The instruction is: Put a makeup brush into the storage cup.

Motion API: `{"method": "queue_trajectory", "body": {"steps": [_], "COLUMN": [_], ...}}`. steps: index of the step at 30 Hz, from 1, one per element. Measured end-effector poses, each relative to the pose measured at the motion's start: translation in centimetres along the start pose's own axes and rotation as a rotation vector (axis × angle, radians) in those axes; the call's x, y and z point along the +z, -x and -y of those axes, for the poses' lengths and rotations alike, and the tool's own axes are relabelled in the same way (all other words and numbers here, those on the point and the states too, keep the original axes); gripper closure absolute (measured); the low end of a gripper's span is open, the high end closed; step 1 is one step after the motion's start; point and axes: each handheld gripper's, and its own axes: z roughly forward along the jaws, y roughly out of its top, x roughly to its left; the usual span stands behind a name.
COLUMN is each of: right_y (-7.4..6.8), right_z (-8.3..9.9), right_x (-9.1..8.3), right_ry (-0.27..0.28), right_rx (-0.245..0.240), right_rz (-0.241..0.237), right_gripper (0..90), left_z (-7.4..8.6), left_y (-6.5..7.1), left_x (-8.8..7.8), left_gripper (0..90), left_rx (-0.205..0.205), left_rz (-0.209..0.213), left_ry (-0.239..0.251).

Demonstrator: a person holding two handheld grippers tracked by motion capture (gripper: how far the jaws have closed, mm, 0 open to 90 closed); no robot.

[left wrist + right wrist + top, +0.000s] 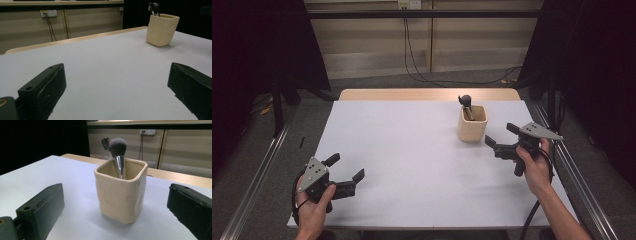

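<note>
Cream-coloured square ceramic holder [120,191] is standing on the white bench [412,155] toward its far right, carrying a silver-handled makeup brush with a dark fluffy head [118,152] and a smaller dark brush [105,143] behind it. The right gripper [500,140] is pointing at the holder from just beside it, jaws spread wide and holding nothing. The left gripper [347,171] is resting near the front left corner, equally wide and empty, well apart. Judging from here, a careless reach might be nudging the light holder over, or pinching the bristles rather than the handle. No brand, label or writing is readable anywhere.
</note>
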Motion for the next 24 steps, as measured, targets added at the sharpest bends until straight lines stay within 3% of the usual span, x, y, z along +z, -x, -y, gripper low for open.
{"method": "queue_trajectory", "body": {"steps": [5,17,20,24], "right_y": [-0.3,-1.0,-1.3,-1.7], "right_z": [0.7,2.5,2.8,3.4], "right_x": [-1.2,-4.1,-4.8,-5.6], "right_ry": [-0.02,0.0,0.009,0.005], "right_rx": [-0.005,0.002,0.026,0.011], "right_rz": [0.005,0.023,0.018,0.029], "right_gripper": [0.3,0.3,0.2,0.2], "left_z": [0.0,0.0,0.0,0.1], "left_y": [0.0,0.1,0.1,0.2], "left_x": [-0.1,-0.3,-0.3,-0.4], "left_gripper": [2.0,2.0,2.0,2.0], "left_rx": [0.002,-0.002,-0.012,-0.013], "left_rz": [-0.002,-0.006,-0.006,0.0], "left_ry": [0.002,0.005,0.006,0.003]}}
